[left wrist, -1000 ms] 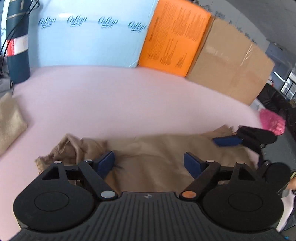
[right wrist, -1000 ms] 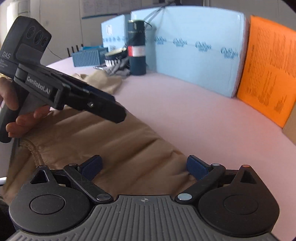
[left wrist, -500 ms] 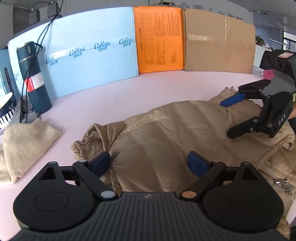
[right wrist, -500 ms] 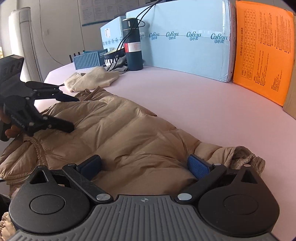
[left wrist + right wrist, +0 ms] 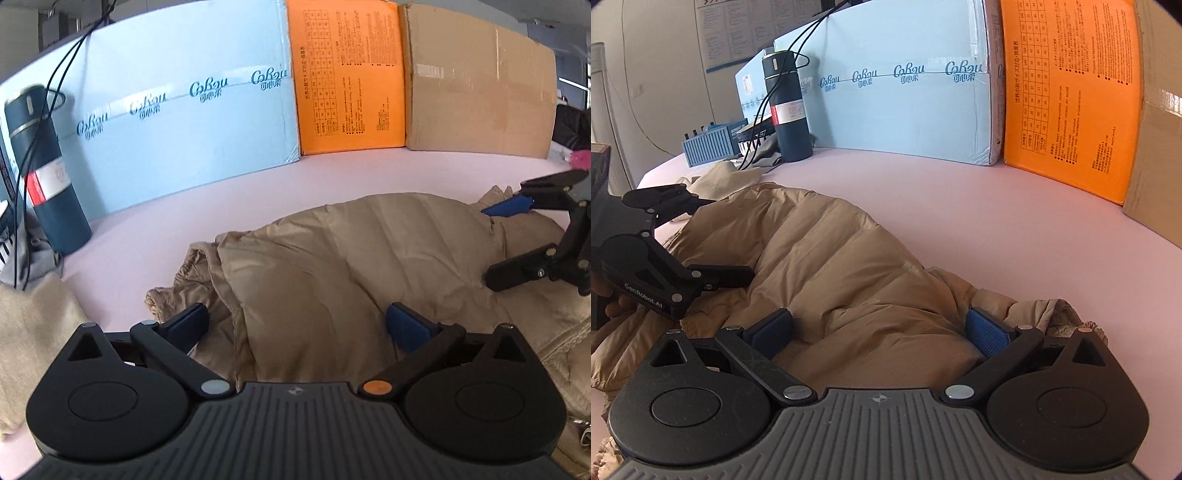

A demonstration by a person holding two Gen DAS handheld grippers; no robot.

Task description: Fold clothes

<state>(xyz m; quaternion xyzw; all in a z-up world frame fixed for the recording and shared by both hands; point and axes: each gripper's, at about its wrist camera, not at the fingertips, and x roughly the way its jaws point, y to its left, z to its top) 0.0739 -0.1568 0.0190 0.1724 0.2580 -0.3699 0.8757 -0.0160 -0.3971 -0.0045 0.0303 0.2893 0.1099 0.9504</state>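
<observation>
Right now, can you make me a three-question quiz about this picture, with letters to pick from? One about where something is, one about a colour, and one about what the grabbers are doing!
1. Where does the dark blue flask stand?
A. On the jacket
B. By the light blue box, at the table's back
C. Inside the cardboard box

2. What colour is the puffy jacket?
A. Tan
B. Green
C. Red

3. How are the two grippers?
A. Both shut on the flask
B. Both open over the jacket
C. One open, one shut

Answers:
1. B: the flask stands upright next to the light blue box on the pink table.
2. A: its quilted fabric is tan all over.
3. B: the left gripper and the right gripper both have pads wide apart with the jacket between them, nothing pinched.
</observation>
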